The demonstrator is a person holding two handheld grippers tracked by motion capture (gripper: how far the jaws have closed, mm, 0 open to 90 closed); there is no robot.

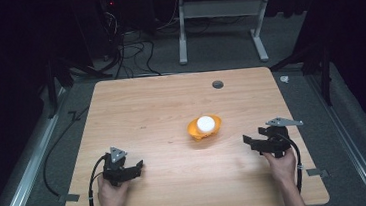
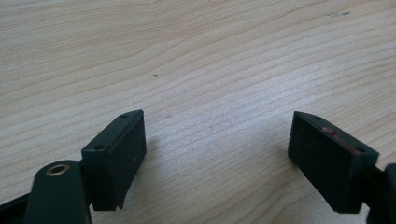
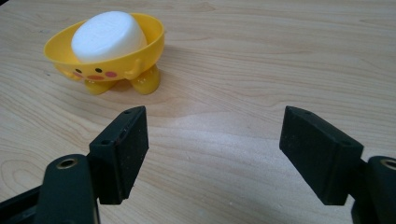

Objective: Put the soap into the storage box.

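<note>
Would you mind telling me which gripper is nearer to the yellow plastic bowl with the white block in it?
Right. The right gripper sits just right of the yellow plastic bowl and slightly nearer the person, fingers open toward it. The left gripper is farther off, to the bowl's left near the table's front edge.

A puck [image 1: 205,123] sits in a bowl [image 1: 194,130] on the table [image 1: 147,116], right of centre, between the left gripper [image 1: 137,165] and right gripper [image 1: 247,141].
</note>
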